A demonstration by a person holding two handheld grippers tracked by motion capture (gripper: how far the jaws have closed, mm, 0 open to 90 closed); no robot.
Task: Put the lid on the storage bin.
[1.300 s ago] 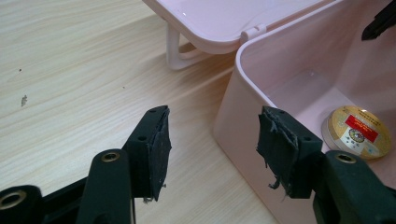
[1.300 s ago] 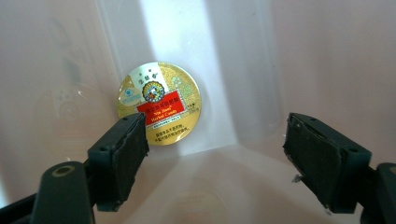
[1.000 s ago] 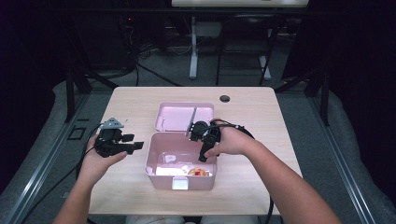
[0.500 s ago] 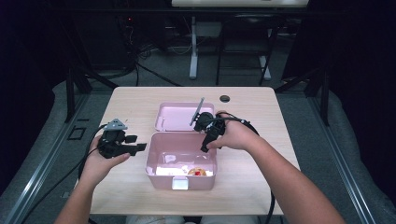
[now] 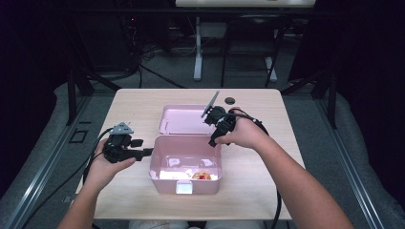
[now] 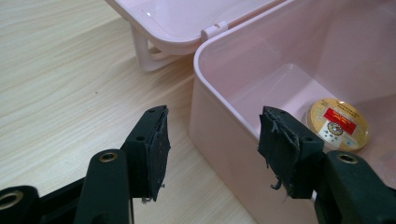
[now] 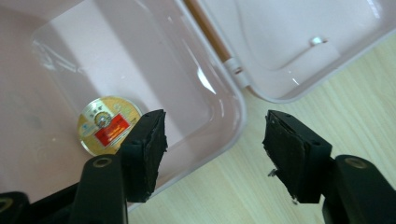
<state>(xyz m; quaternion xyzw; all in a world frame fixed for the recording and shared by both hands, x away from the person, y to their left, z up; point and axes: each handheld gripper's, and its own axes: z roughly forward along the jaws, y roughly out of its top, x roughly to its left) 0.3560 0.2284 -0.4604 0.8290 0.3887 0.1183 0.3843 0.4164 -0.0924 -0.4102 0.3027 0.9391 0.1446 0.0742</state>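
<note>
Pink plastic lunch-style box sits open at the middle of the light wood-grain table, near your edge, its hinged pink lid thrown back flat on the far side. On the box floor, toward the front wall, lies a round gold foil-wrapped disc with a red label, also visible from the right gripper view; nothing else shows inside. Your right gripper hangs over the box's back right corner by the hinge; its jaws have just been closing partway, yet they stand apart with nothing between them, so it is released and empty. Your left gripper straddles the box's left wall, one pad outside and one inside, but neither pad presses the wall: also released, holding nothing. My read: the disc is in, the right hand is clear of the box, and the step in hand is the changeover to closing up. Next move likely calls for you to get the right jaws onto the lid's far edge, swing it over the hinge and down, and clamp the left pads on the wall so the light box doesn't skate. A small dark round disc sits apart near the table's far edge.
</note>
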